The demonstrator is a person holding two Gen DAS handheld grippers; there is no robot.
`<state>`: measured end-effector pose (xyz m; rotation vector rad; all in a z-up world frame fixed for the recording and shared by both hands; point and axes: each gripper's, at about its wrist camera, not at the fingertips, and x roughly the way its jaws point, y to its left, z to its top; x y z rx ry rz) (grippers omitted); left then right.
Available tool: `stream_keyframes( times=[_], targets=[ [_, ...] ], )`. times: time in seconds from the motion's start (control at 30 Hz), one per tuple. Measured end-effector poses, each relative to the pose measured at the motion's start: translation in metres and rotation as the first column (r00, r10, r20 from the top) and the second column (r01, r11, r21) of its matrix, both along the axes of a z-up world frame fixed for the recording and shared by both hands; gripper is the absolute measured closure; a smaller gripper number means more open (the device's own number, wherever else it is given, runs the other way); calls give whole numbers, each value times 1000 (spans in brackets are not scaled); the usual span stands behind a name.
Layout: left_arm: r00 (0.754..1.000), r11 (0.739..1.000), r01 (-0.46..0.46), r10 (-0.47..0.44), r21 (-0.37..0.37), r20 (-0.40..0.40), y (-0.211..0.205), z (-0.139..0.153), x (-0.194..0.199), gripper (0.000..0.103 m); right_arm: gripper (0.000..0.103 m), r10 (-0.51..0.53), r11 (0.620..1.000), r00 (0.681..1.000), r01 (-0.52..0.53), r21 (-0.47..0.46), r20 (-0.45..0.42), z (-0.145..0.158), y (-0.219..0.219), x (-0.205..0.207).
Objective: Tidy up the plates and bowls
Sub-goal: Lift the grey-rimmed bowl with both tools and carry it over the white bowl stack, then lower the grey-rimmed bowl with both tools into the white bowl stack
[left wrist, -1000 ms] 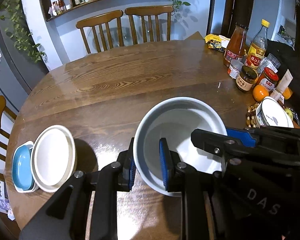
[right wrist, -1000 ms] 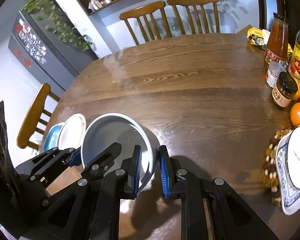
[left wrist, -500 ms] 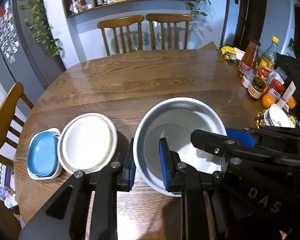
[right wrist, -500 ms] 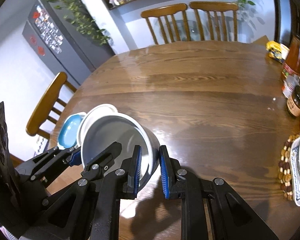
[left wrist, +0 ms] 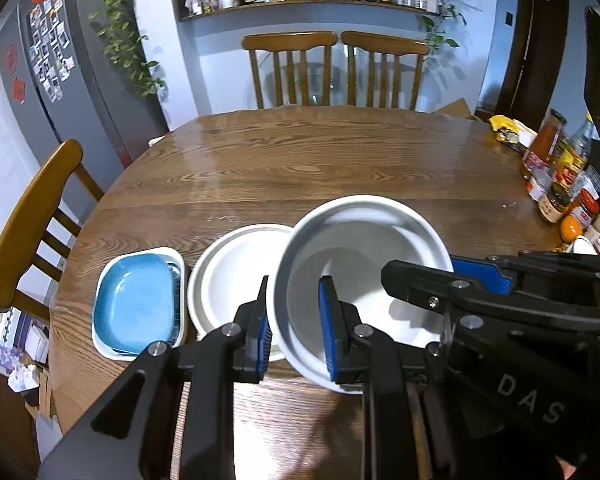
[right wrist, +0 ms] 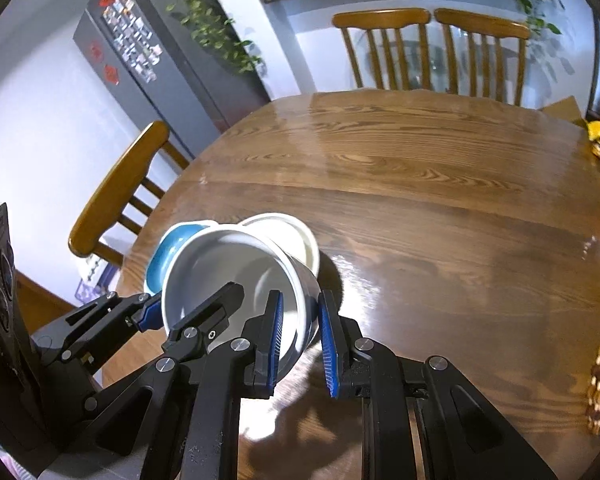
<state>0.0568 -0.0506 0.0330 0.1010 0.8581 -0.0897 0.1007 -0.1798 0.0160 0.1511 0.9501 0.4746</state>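
While both tongs, left (left wrist: 294, 326) and right (right wrist: 300, 342), clamp the white bowl's (left wrist: 364, 248) rim, it hangs above the white plate (left wrist: 228, 280) on the worktop (left wrist: 320, 160).

Both tongs clamping white bowl (left wrist: 364, 272), seemingly above white plate (left wrist: 230, 280), blue dish (left wrist: 134, 304) beside

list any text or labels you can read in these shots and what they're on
"DAS": white letters on the black body of the right gripper, seen from the left wrist.
Labels on the bottles and jars at the table's right edge: too blurred to read.
Magnets and papers on the fridge: too small to read.
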Motion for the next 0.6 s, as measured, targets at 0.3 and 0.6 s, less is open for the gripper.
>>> stream_keyframes(
  times=[0.3, 0.6],
  targets=[
    [999, 999, -32, 32, -4, -32, 34, -10, 23, 85, 82, 35, 999, 999, -35, -19, -27, -7, 40, 24],
    [996, 999, -37, 36, -7, -80, 54, -24, 40, 85, 82, 45, 998, 997, -48, -37, -64, -18, 62, 41]
  ],
)
